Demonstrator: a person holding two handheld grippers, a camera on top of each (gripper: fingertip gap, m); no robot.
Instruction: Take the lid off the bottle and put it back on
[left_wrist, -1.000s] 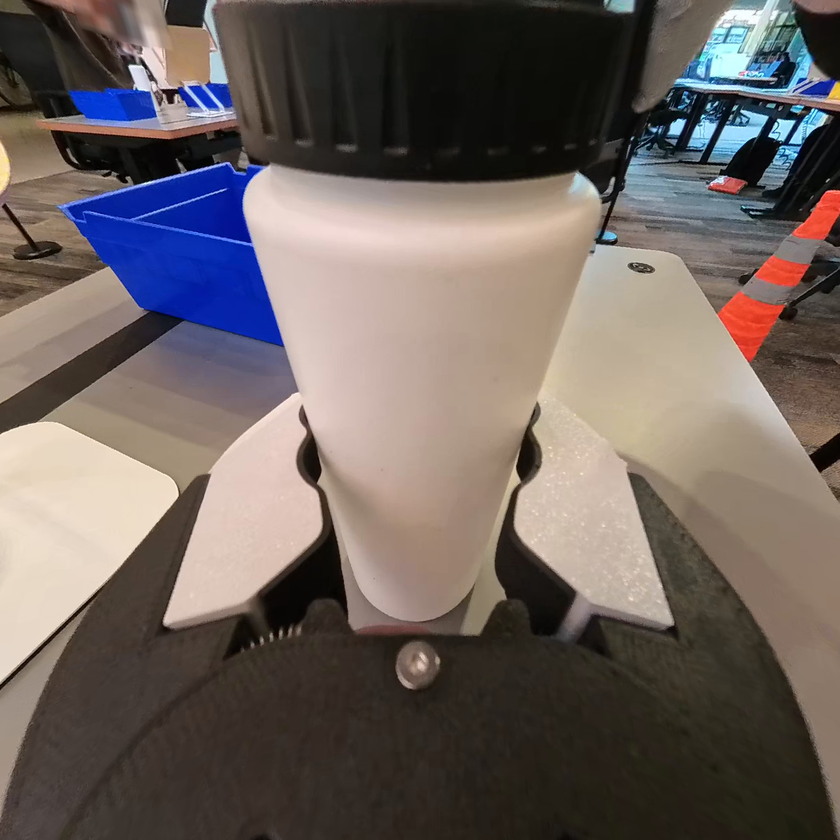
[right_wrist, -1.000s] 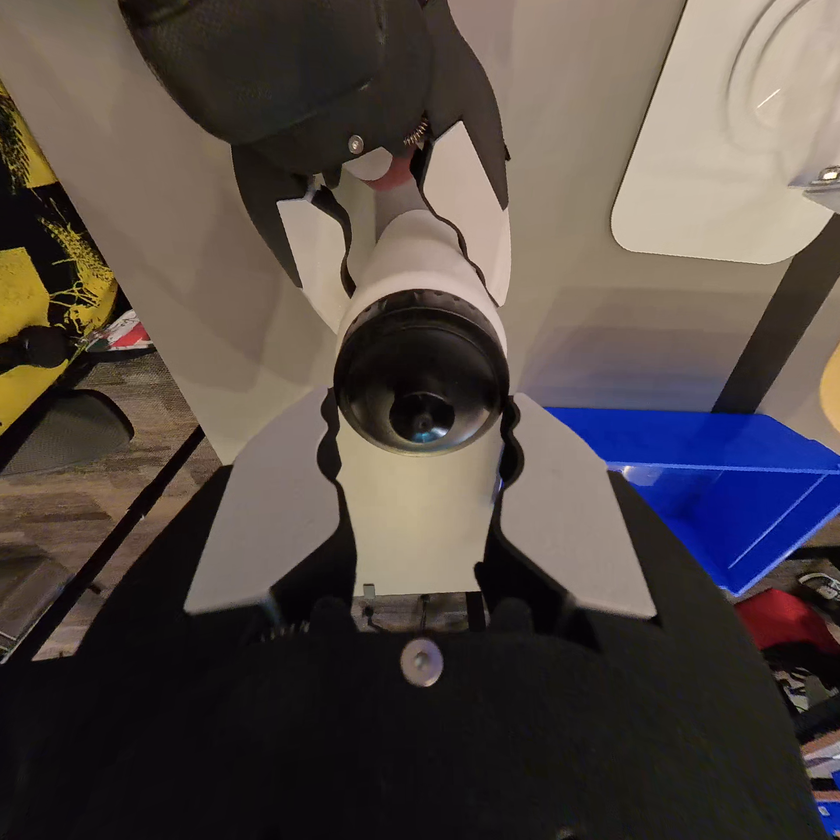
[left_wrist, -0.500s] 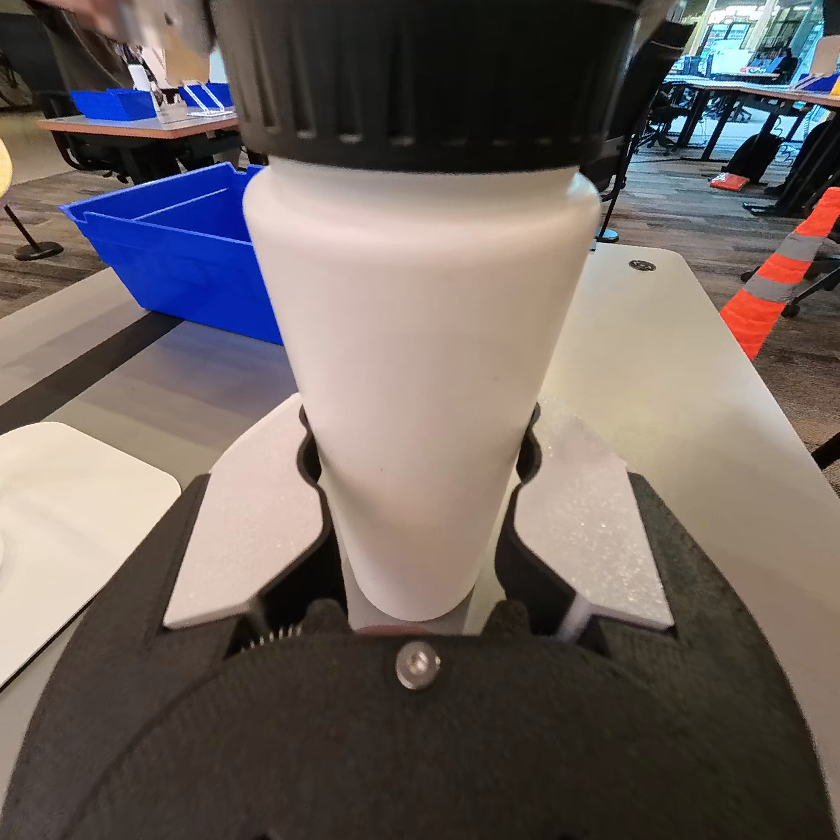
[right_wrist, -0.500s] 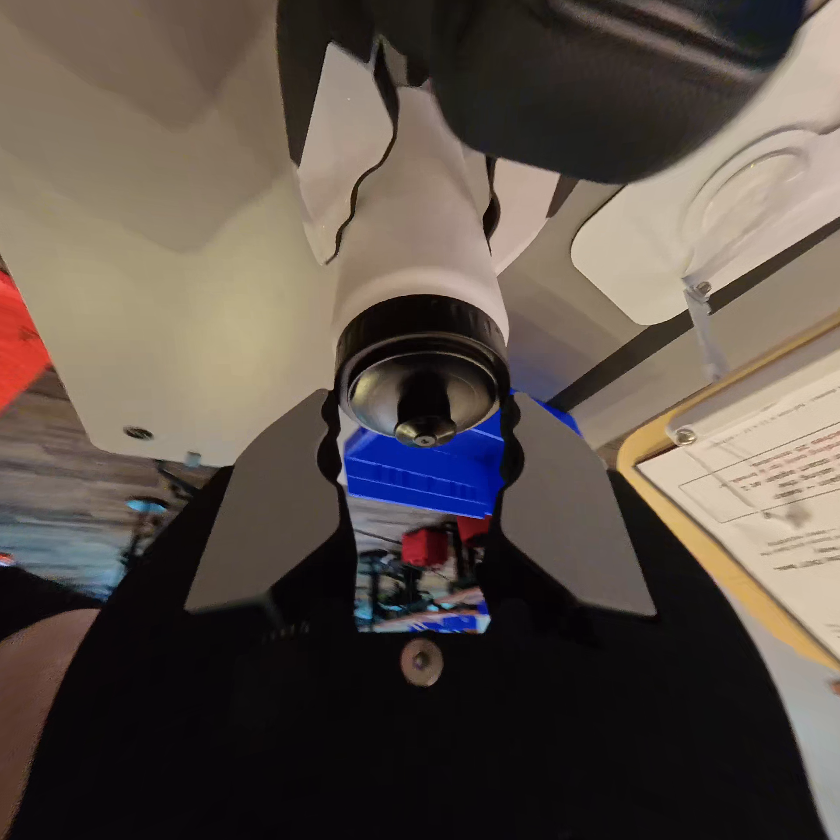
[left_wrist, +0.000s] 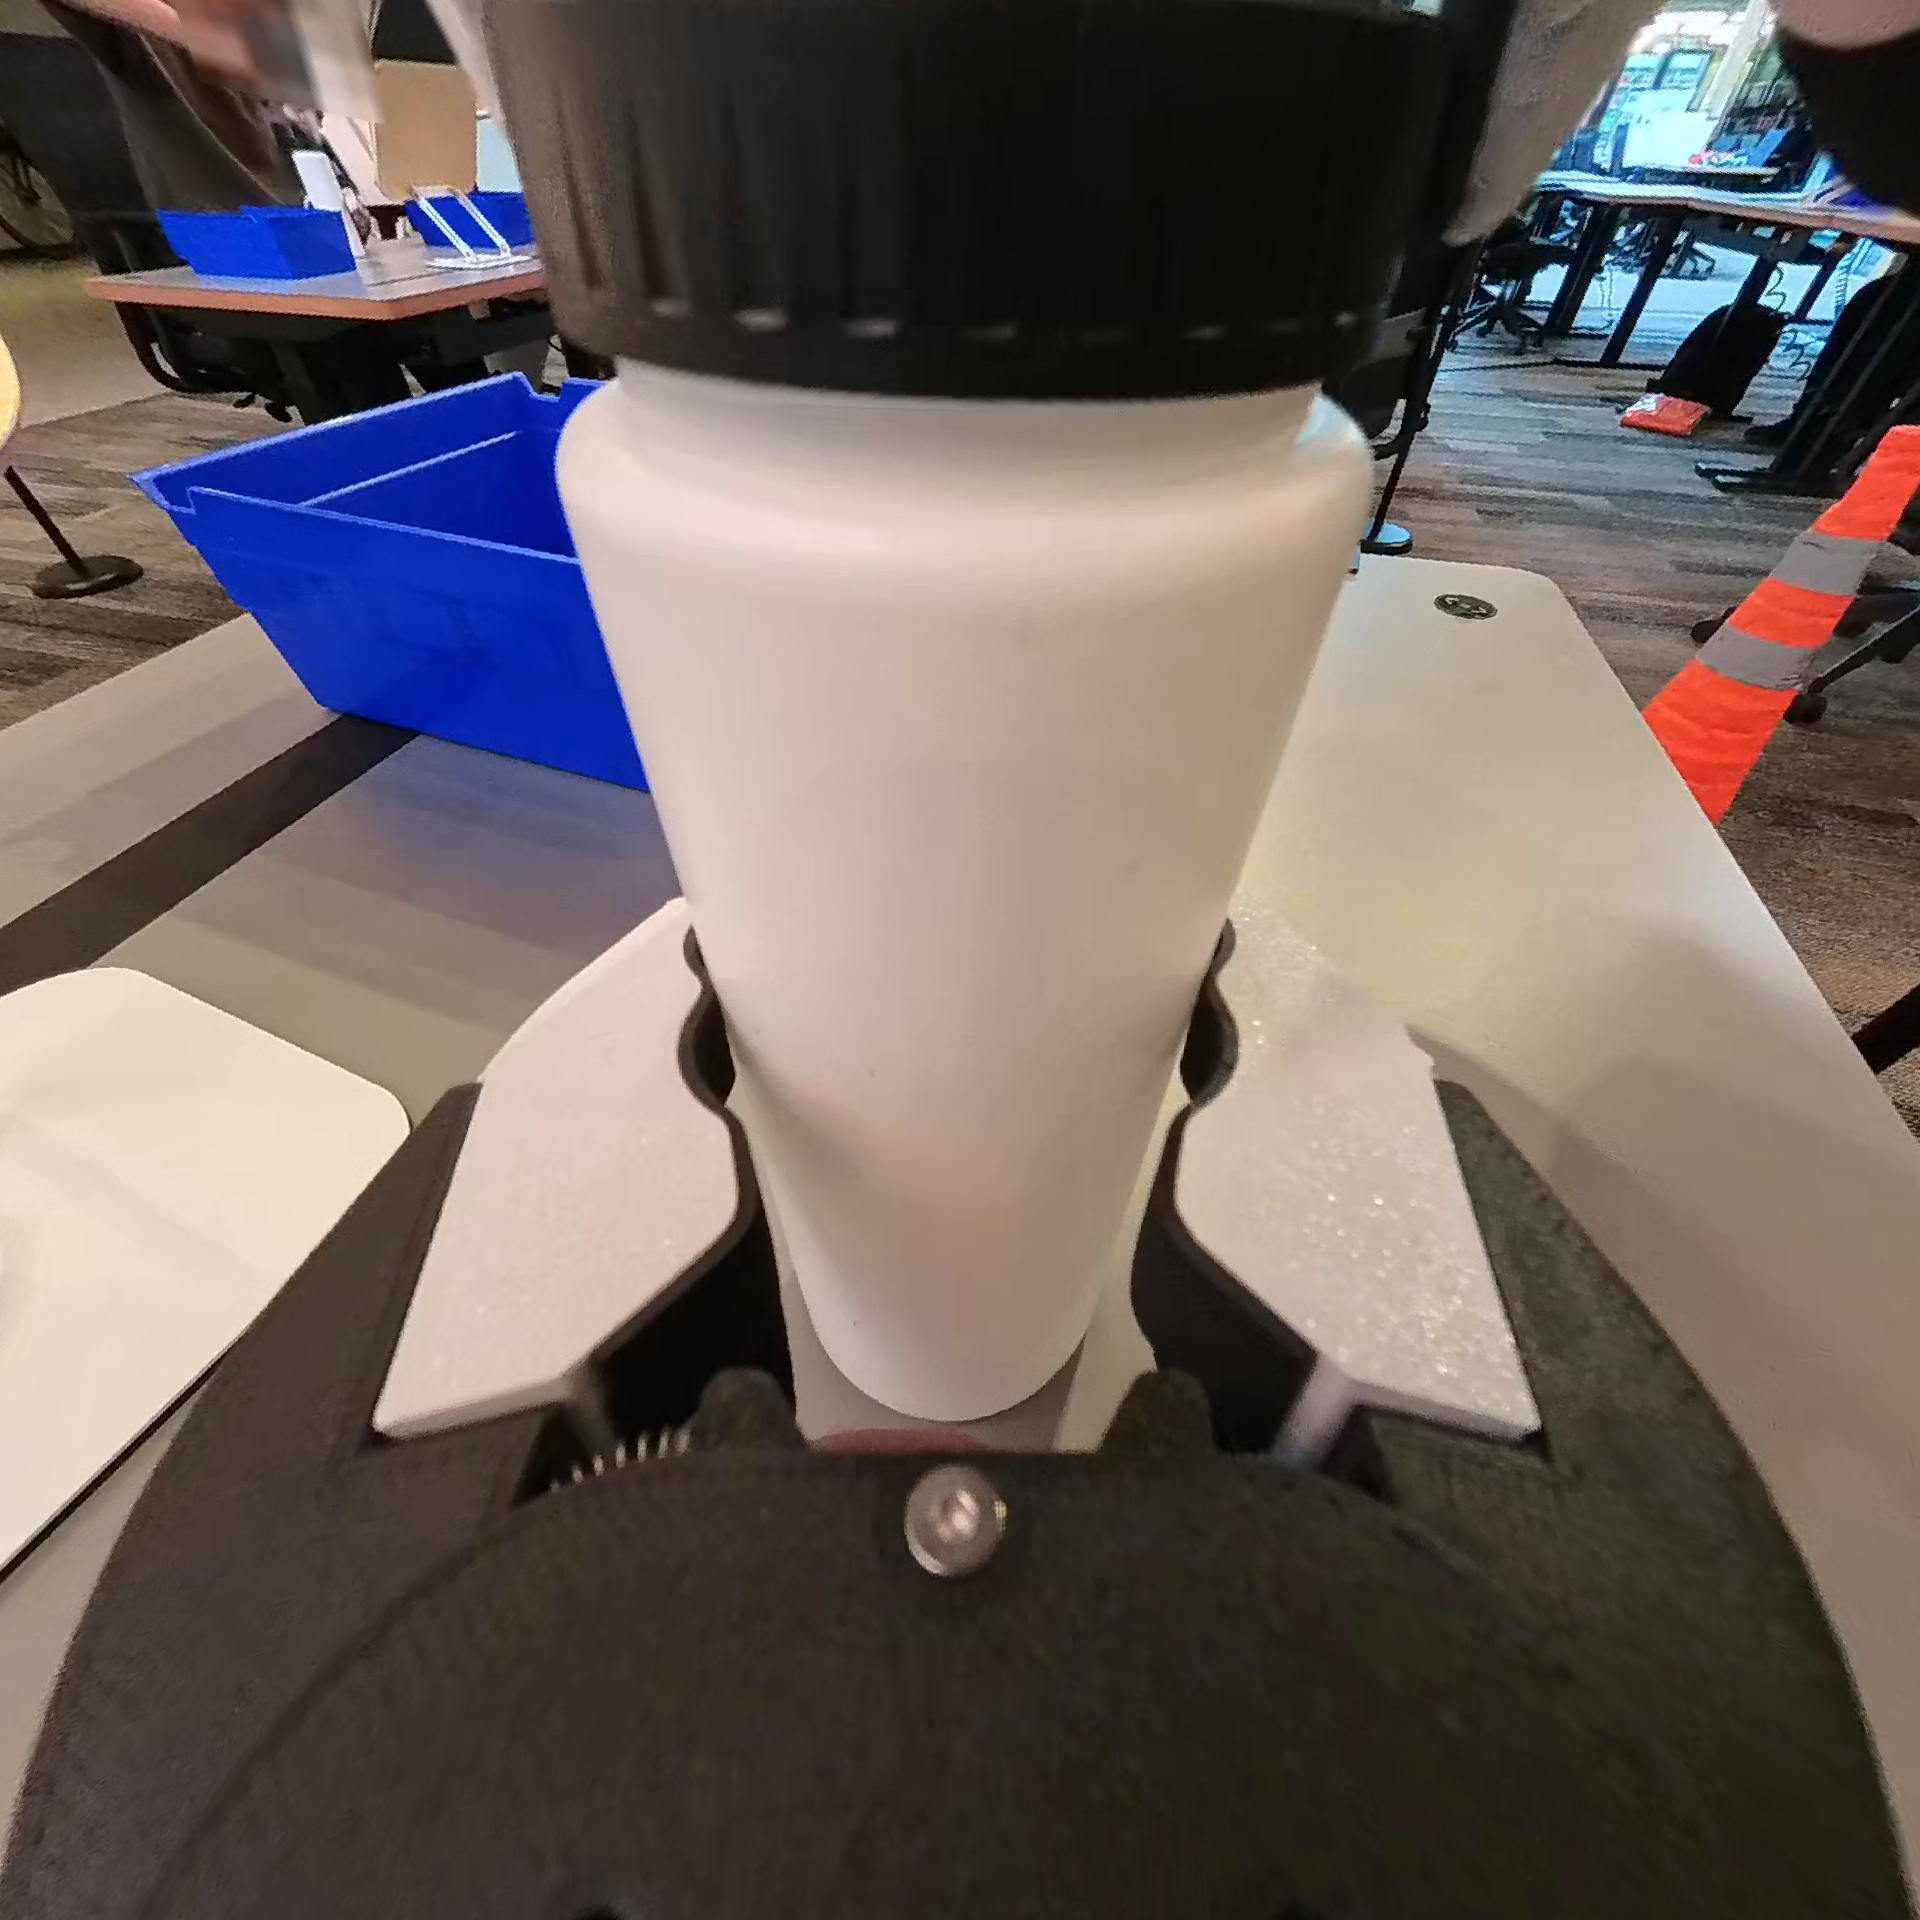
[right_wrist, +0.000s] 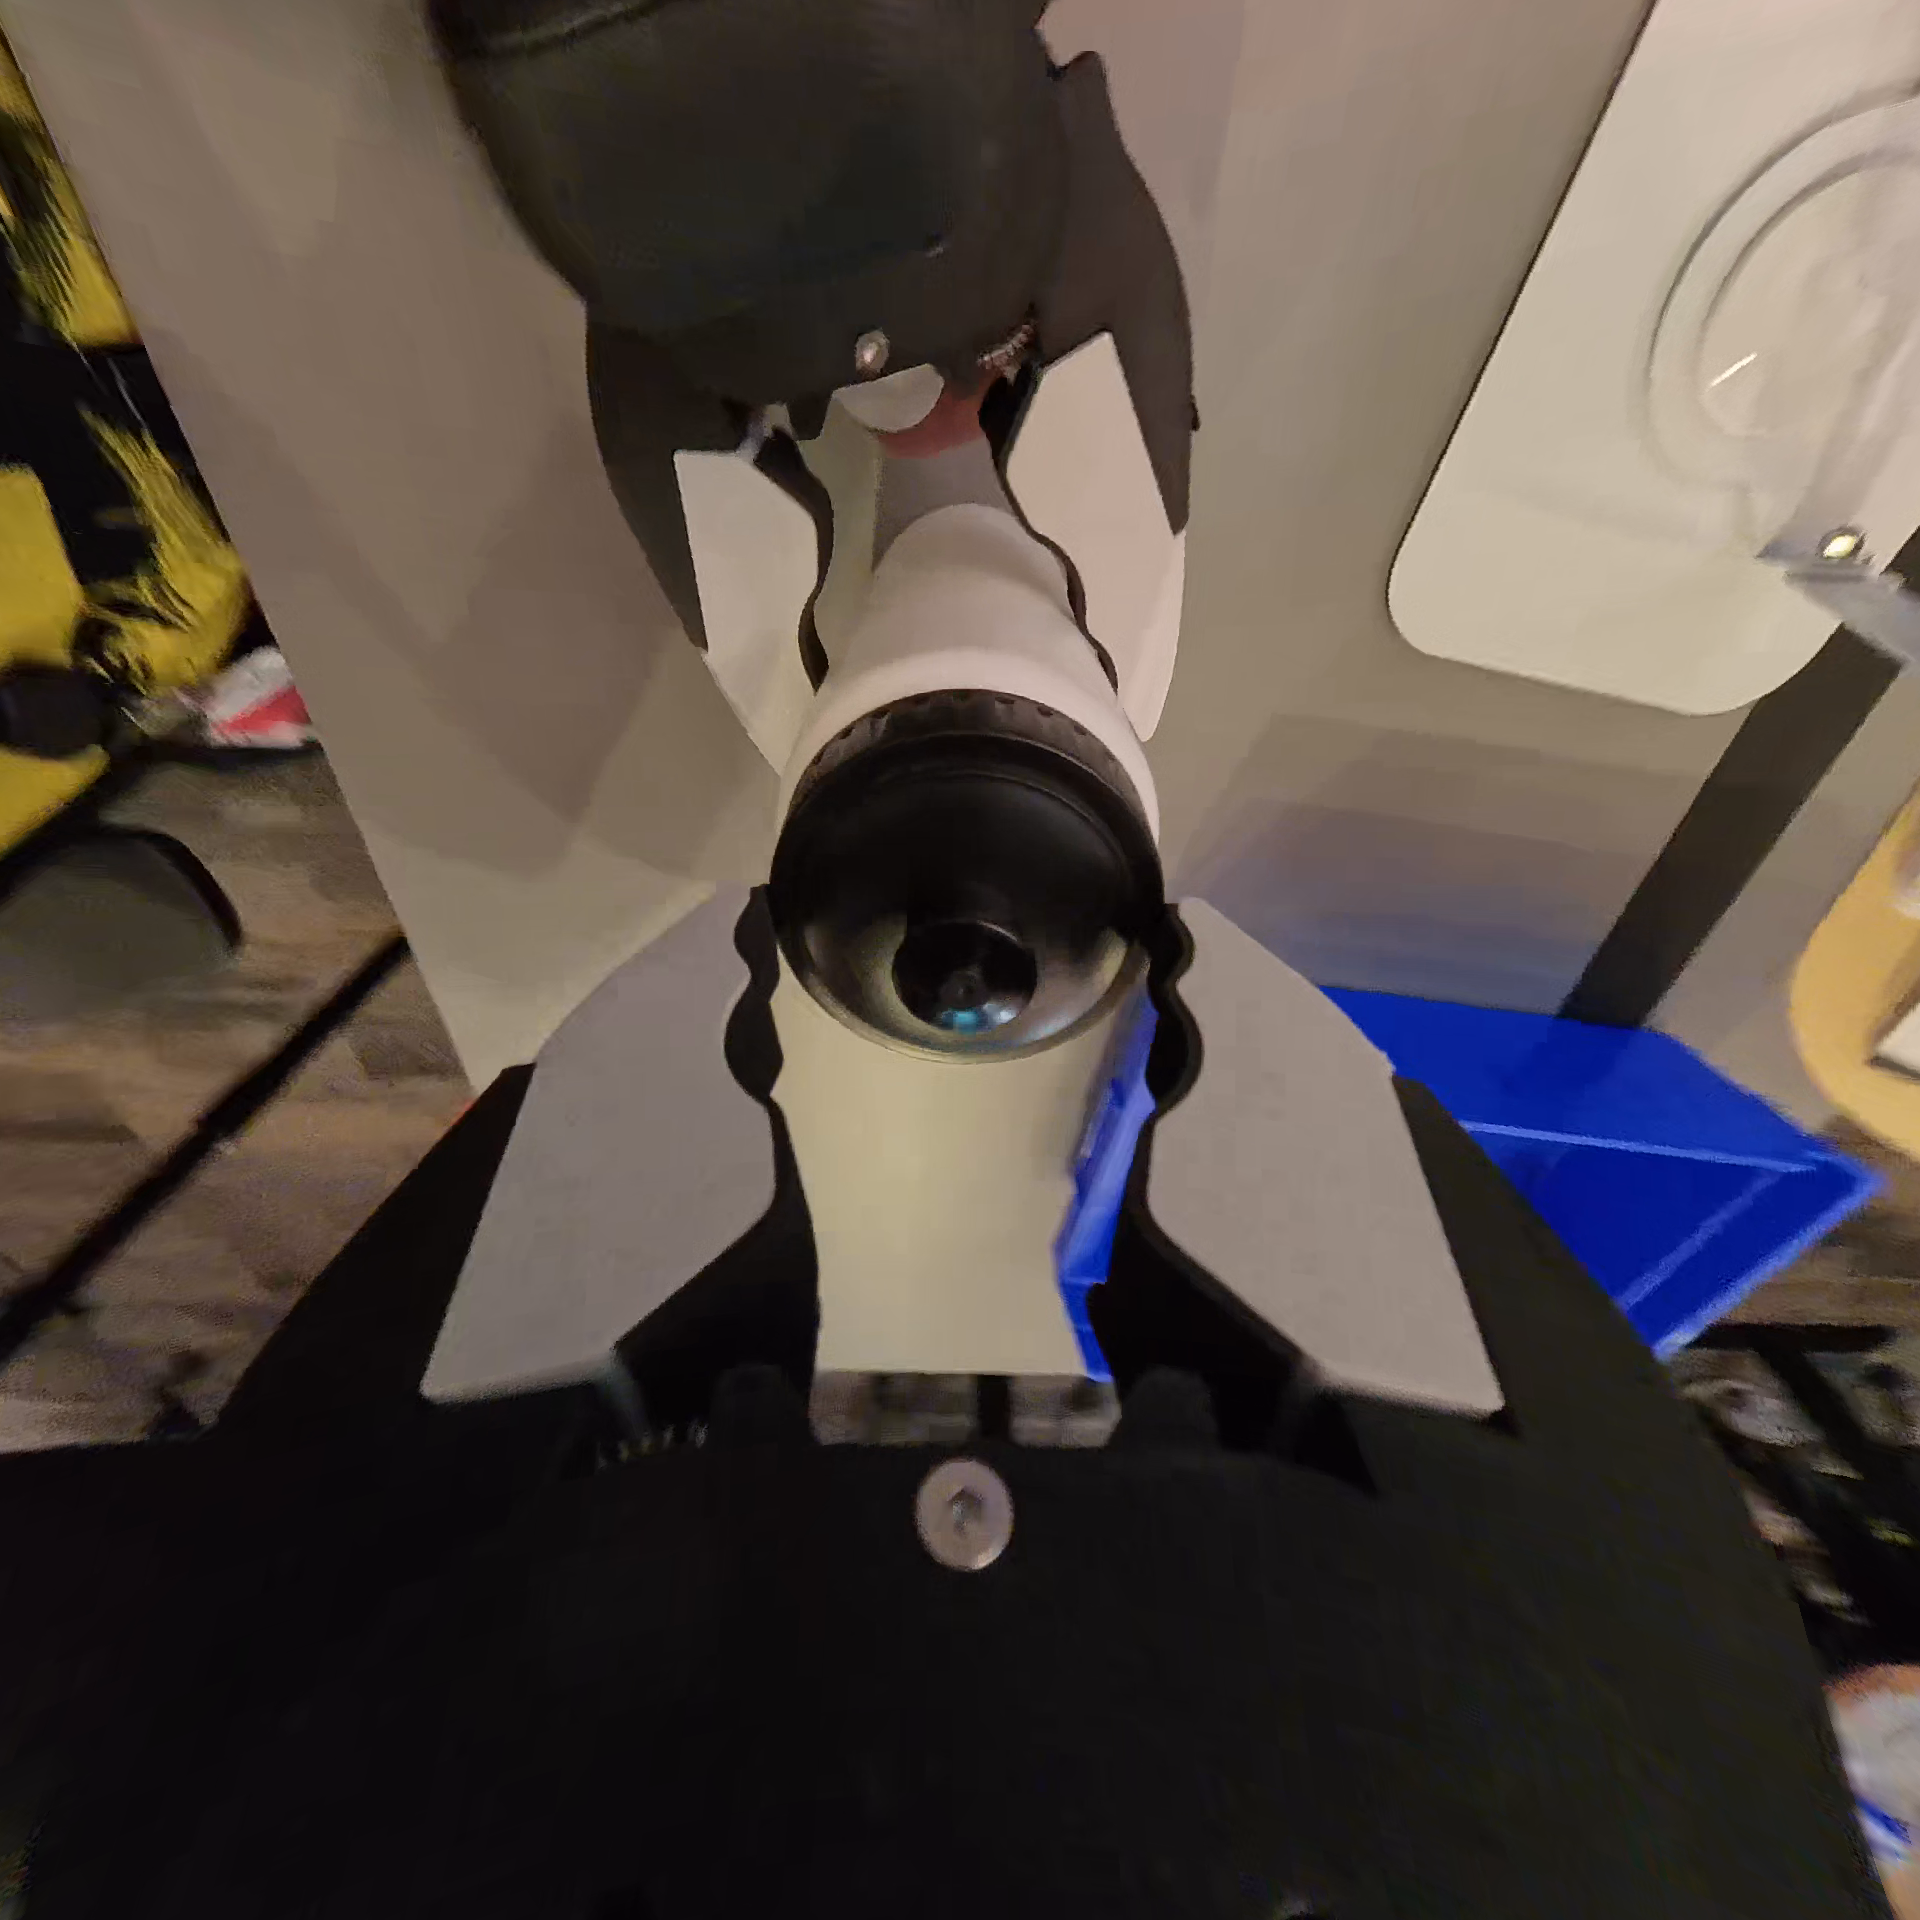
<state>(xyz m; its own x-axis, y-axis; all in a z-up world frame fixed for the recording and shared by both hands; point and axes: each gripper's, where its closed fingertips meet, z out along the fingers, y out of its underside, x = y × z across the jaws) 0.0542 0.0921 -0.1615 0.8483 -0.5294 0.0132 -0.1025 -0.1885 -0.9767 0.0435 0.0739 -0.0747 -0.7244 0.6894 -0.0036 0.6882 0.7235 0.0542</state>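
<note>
Bottle (left_wrist: 956, 831) is clamped low by the left tool (left_wrist: 961, 1049); the right tool (right_wrist: 961, 966) squeezes its black lid (right_wrist: 961, 914).

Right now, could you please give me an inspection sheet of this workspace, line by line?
Surface: pale table with a dark strip across its left side.
Job's things: white bottle upright, black ribbed lid seated on its neck.
Clutter: blue bin behind the bottle; white tray at the left.
Grippers: left tool shut on the bottle's lower body; right tool reaches from above, its fingers at either side of the lid, contact not clear.
Cables: nothing seen.
Surroundings: orange cone on the floor to the right; other desks beyond.
</note>
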